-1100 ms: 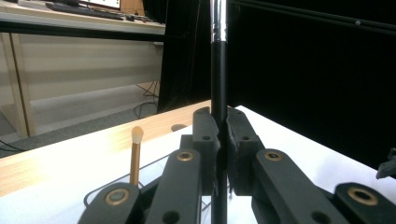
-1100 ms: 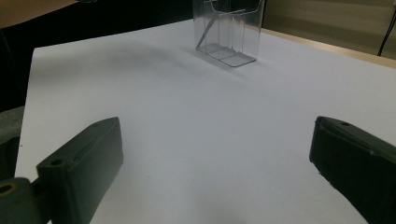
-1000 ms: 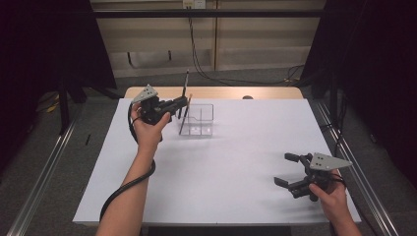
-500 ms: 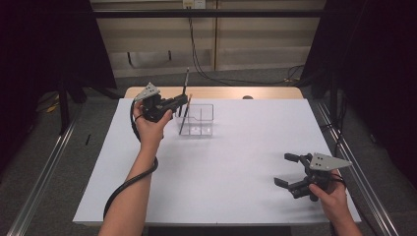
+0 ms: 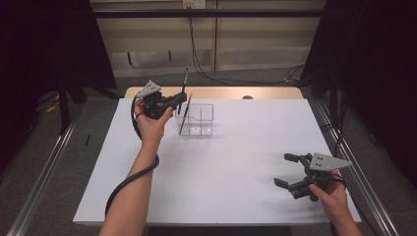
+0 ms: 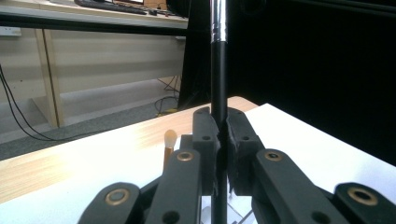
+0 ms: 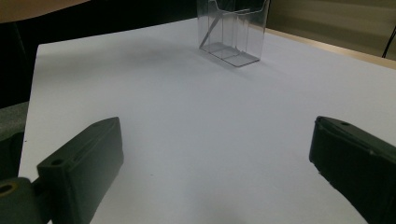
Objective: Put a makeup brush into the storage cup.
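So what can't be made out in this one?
- Black brush: top end cut off by the left gripper view's upper edge; lower end hidden behind the left gripper.
- Clear organizer: compartments too small to sort out in the high view.
- Wooden brush: handle hidden by the jaws.

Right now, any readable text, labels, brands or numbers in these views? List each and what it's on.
None readable.
Left gripper, shut on a black brush handle: no marking.
Right gripper, open: no print on its grey plate.
Clear organizer: no label.
White table: blank.
Keyboard on the far desk: keys too small and blurred to read.
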{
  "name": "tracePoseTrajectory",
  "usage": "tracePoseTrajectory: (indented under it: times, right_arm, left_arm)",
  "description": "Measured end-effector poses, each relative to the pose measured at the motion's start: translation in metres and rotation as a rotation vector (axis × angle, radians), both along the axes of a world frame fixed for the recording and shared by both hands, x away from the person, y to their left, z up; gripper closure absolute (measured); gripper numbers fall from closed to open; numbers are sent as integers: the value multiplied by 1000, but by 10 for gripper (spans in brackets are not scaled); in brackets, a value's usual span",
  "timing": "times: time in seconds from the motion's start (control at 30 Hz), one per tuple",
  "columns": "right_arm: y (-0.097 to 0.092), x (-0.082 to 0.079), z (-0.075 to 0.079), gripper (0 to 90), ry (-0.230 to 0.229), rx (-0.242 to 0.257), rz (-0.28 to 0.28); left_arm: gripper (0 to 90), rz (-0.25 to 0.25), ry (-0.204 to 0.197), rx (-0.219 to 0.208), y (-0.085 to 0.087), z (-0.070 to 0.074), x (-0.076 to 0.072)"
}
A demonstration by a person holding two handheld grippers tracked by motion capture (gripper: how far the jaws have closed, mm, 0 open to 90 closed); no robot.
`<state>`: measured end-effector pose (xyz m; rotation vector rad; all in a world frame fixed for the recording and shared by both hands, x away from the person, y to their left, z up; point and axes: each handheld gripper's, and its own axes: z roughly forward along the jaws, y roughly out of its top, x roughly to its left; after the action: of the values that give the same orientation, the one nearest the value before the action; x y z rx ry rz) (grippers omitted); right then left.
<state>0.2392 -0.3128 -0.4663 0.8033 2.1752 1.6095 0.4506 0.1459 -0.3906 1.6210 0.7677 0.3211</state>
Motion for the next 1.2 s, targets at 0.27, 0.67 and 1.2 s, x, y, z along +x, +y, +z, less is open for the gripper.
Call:
tracePoseTrajectory:
  times: [0.27,0.67,1.2]
  right_arm:
    - [0,0,0,27,-1,2,8]
    - [0,0,0,27,-3,4,14]
    - [0,0,0,27,-3,8,14]
  left_arm:
    - [840,13,15,-1,-1,-2,6]
    - [840,22,18,9,0,-7,9]
    - [840,21,13,18,-7,-14,15]
